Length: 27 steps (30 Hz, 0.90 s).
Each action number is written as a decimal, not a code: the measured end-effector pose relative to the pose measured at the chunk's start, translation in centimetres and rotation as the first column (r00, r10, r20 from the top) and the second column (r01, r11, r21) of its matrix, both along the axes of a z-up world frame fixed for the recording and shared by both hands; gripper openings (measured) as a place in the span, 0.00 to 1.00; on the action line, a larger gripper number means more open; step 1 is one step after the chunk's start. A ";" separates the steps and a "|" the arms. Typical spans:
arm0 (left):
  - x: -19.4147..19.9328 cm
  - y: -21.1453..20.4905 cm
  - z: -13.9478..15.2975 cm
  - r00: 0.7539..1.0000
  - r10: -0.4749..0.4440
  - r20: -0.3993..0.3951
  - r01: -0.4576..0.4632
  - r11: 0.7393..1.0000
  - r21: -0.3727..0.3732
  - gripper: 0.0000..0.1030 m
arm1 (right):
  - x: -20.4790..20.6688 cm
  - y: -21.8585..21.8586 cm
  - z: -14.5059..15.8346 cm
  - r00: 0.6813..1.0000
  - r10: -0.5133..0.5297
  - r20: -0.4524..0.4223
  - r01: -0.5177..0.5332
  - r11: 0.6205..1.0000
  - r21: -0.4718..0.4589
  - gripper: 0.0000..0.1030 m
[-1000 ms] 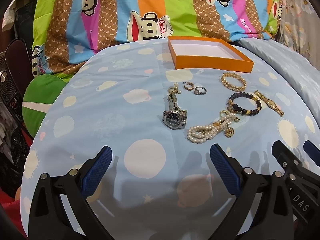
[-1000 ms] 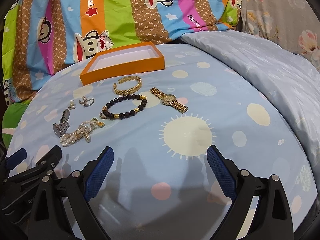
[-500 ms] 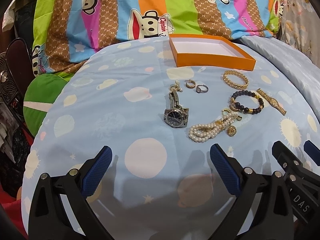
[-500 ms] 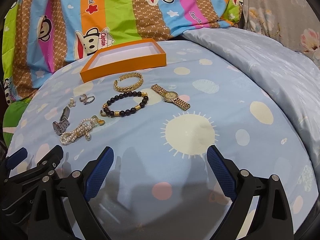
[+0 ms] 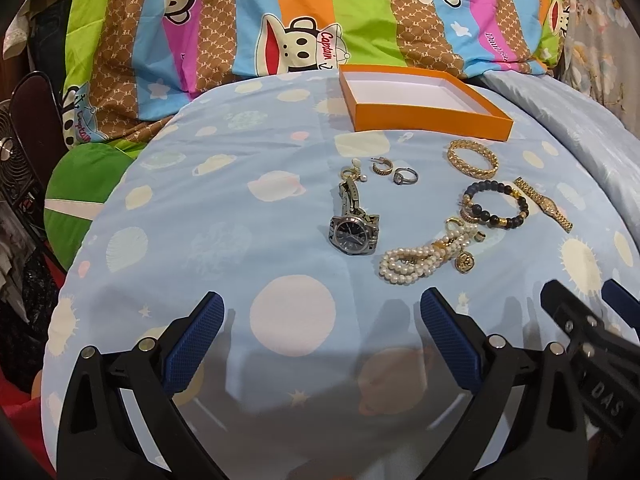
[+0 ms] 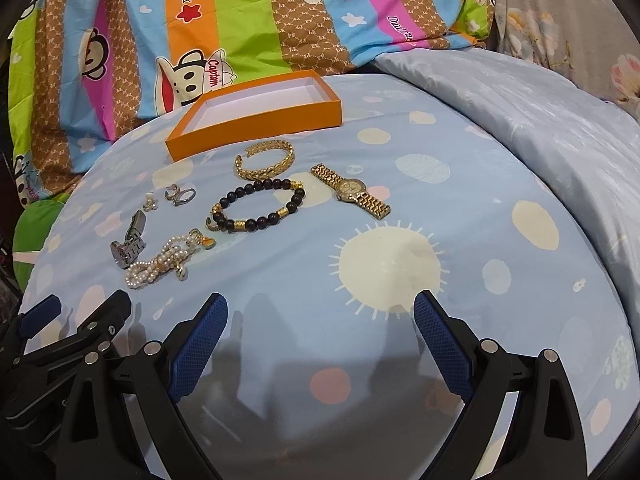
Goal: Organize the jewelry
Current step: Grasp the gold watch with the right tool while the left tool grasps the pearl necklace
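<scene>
Jewelry lies on a light-blue bedsheet in front of an empty orange box [image 5: 424, 98] [image 6: 256, 116]. There is a silver watch [image 5: 354, 230] [image 6: 128, 248], a pearl bracelet [image 5: 420, 260] [image 6: 160, 266], a black bead bracelet [image 5: 496, 204] [image 6: 258, 204], a gold bangle [image 5: 472, 158] [image 6: 266, 160], a gold watch [image 5: 544, 208] [image 6: 350, 192], a ring [image 5: 404, 176] [image 6: 182, 196] and earrings [image 5: 378, 168]. My left gripper [image 5: 320, 332] is open and empty, short of the silver watch. My right gripper [image 6: 320, 332] is open and empty, short of the gold watch.
A striped cartoon-monkey quilt [image 5: 320, 20] rises behind the box. A green cushion [image 5: 80, 196] and a fan [image 5: 12, 160] sit off the bed's left edge. A rumpled pale blue cover [image 6: 540, 120] lies at the right.
Both grippers have tilted slightly, so the jewelry and box sit a little lower in both views. Nothing on the sheet has moved and both grippers stay open.
</scene>
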State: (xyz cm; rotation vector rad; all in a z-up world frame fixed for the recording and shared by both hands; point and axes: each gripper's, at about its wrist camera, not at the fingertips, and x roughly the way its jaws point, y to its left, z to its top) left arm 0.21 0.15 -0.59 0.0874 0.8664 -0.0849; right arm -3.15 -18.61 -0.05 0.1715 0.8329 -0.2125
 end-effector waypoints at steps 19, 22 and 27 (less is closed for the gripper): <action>4.2 2.4 0.0 0.997 -0.045 -0.069 0.041 0.997 -0.057 0.94 | 8.3 -3.7 -0.9 0.994 0.089 -0.069 -0.091 0.996 -0.018 0.58; 4.8 2.0 -0.2 0.995 -0.060 -0.074 0.056 0.997 -0.057 0.94 | 8.5 -3.6 -0.9 0.994 0.091 -0.066 -0.093 0.995 -0.023 0.38; 5.5 1.2 -0.6 0.994 -0.069 -0.082 0.066 0.997 -0.042 0.94 | 8.2 -4.1 -0.8 0.995 0.083 -0.051 -0.082 0.997 0.016 0.21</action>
